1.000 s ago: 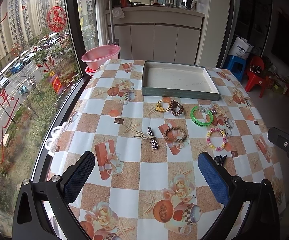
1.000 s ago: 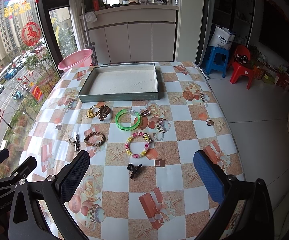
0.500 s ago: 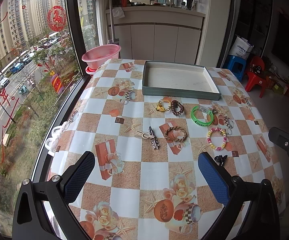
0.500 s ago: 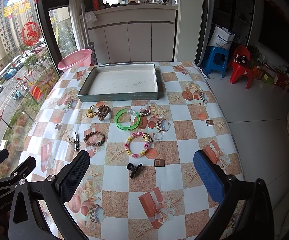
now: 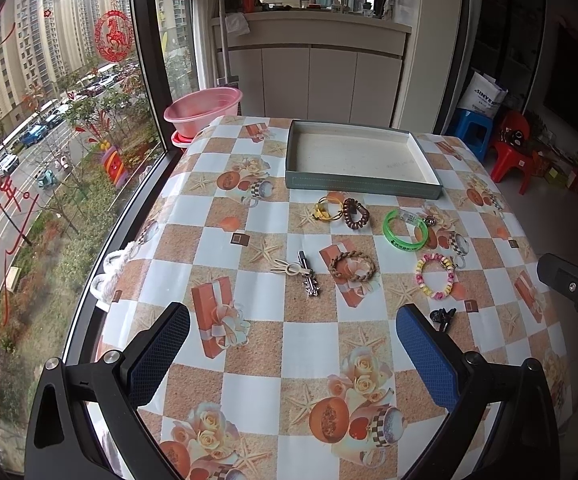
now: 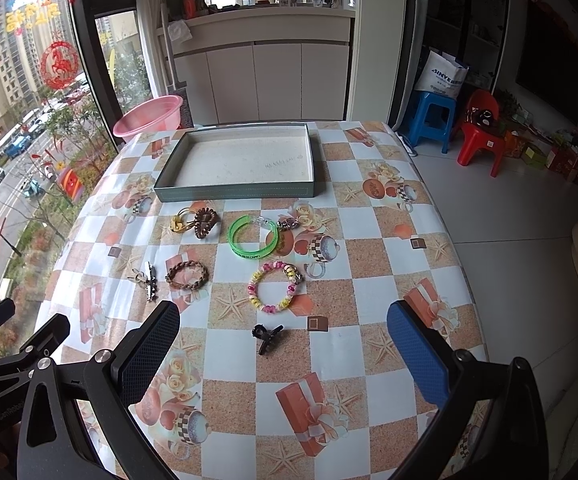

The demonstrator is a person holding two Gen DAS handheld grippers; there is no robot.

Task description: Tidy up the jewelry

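Note:
An empty grey-green tray [image 5: 363, 188] [image 6: 237, 194] sits at the table's far side. In front of it lie a yellow ring [image 5: 326, 210], a brown coil tie [image 5: 356, 213], a green bangle [image 5: 405, 232] [image 6: 253, 236], a braided brown bracelet [image 5: 351, 267] [image 6: 187, 275], a pink-yellow bead bracelet [image 5: 435, 276] [image 6: 275, 288], a silver clip [image 5: 307, 276] [image 6: 149, 282] and a black claw clip [image 5: 442, 317] [image 6: 267, 336]. My left gripper [image 5: 293, 356] is open and empty above the near table. My right gripper [image 6: 283, 350] is open and empty, the black claw clip lying between its fingers.
The table has a checkered flowery cloth [image 5: 249, 264]. A pink basin [image 5: 203, 110] stands beyond the far left corner by the window. Blue and red stools [image 6: 477, 132] stand on the floor at the right. White cabinets [image 6: 257, 80] are behind the table.

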